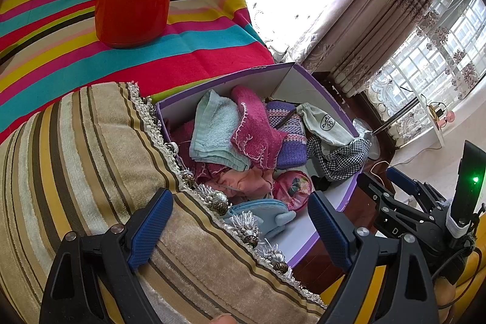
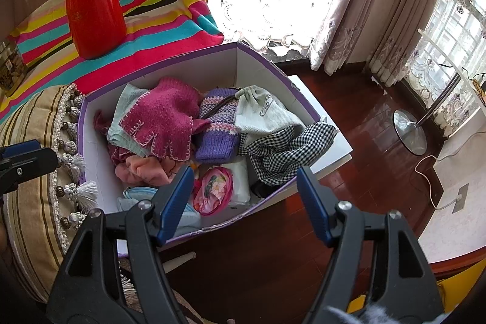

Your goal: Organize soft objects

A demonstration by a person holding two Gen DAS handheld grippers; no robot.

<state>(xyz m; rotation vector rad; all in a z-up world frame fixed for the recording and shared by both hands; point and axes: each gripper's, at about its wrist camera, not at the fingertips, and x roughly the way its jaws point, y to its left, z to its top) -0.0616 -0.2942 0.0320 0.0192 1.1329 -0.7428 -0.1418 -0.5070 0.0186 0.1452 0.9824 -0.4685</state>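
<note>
A purple cardboard box (image 1: 258, 81) with white walls (image 2: 197, 69) holds the soft things. In it lie a magenta knitted piece (image 2: 164, 123), a light blue towel (image 1: 212, 129), a purple knit (image 2: 217, 129), a grey-green drawstring pouch (image 2: 261, 114), a checked cloth (image 2: 282, 151), a pink fabric (image 2: 142, 169) and a round pink pouch (image 2: 212, 190). My left gripper (image 1: 240, 228) is open over the striped cushion (image 1: 91, 157) and the box's near corner. My right gripper (image 2: 244, 204) hangs open above the box's near rim, empty. It also shows beside the box (image 1: 384, 182).
A red flask (image 2: 94, 17) stands on a bright striped cloth (image 2: 170, 5) behind the box. The tasselled cushion (image 2: 33, 202) presses against the box's left side. To the right are dark wooden floor, a metal stand base (image 2: 410, 132), a cable (image 2: 425, 172) and curtains (image 2: 379, 5).
</note>
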